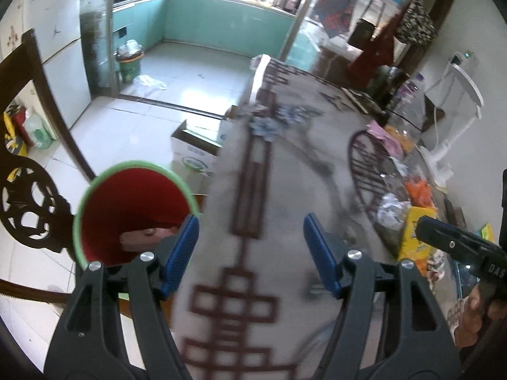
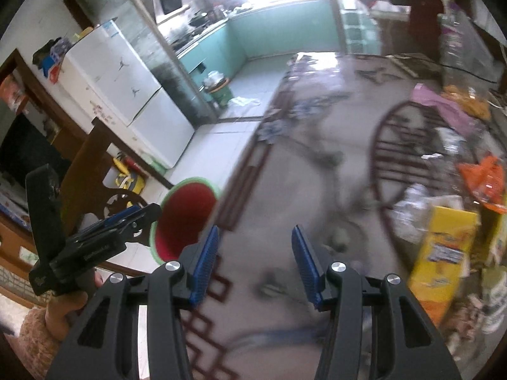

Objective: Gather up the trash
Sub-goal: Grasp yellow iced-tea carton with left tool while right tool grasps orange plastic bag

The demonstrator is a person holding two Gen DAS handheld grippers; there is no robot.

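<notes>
My left gripper (image 1: pixel 250 224) hangs open over the patterned tablecloth (image 1: pixel 285 164), nothing between its blue pads. Just left of it, beside the table edge, stands a red bin with a green rim (image 1: pixel 133 212); something lies blurred at its bottom. My right gripper (image 2: pixel 255 253) is also open and holds nothing above the cloth. Trash is piled at the table's right: a yellow box (image 2: pixel 440 253), an orange wrapper (image 2: pixel 484 180) and crumpled paper (image 2: pixel 415 199). Each gripper shows in the other's view: the right gripper (image 1: pixel 426 226) near the yellow box (image 1: pixel 415 231), the left gripper (image 2: pixel 139 213) by the red bin (image 2: pixel 187 218).
A dark carved chair (image 1: pixel 28 202) stands left of the bin. An open cardboard box (image 1: pixel 196 152) sits on the tiled floor by the table. A white stand (image 1: pixel 453 117) and bottles (image 1: pixel 408 95) crowd the table's far right. A white fridge (image 2: pixel 126 95) lines the left wall.
</notes>
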